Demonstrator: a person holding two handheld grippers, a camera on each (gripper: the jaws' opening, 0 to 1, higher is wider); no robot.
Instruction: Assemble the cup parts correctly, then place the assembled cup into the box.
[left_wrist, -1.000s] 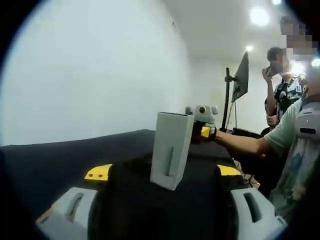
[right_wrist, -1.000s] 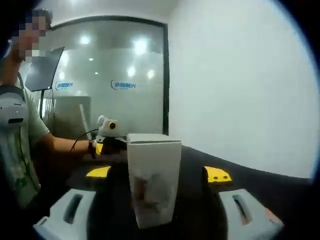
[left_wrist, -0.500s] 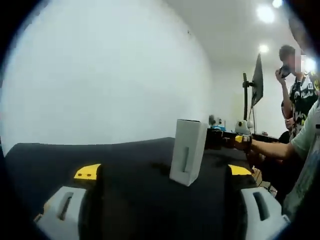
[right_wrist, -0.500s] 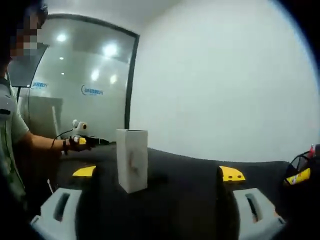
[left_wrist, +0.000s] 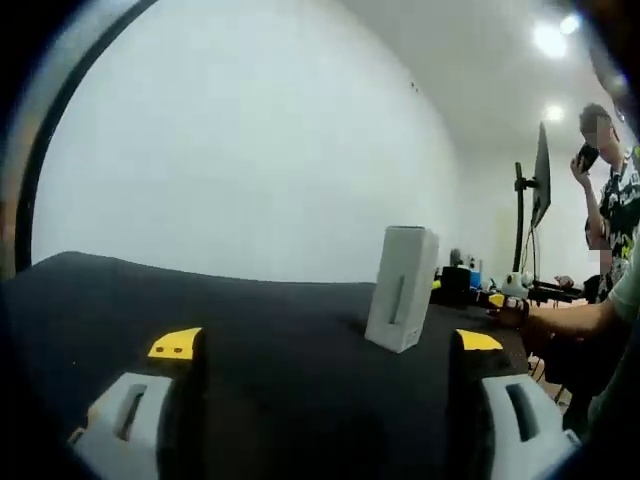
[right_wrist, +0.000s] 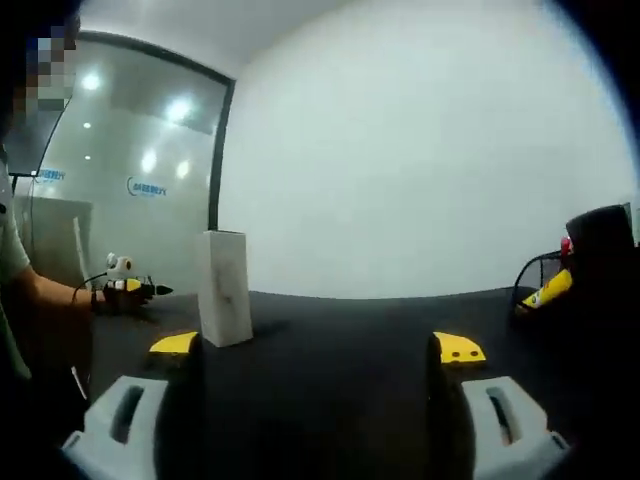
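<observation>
A tall white box stands upright on the black table, with a slot in the side facing the left gripper view. My left gripper is open, well short of the box, with nothing between its jaws. In the right gripper view the same box stands left of centre. My right gripper is open too and holds nothing. Each gripper appears small beyond the box in the other's view: the right gripper in a hand, and the left gripper in a hand.
A monitor on a stand and a standing person are at the right of the left gripper view. A dark object with yellow and red parts sits at the table's right end. A glass wall is behind, left.
Both cameras have pulled back from the box, which now looks much smaller. It sits further right in the left gripper view and further left in the right gripper view. Both grippers stay open.
</observation>
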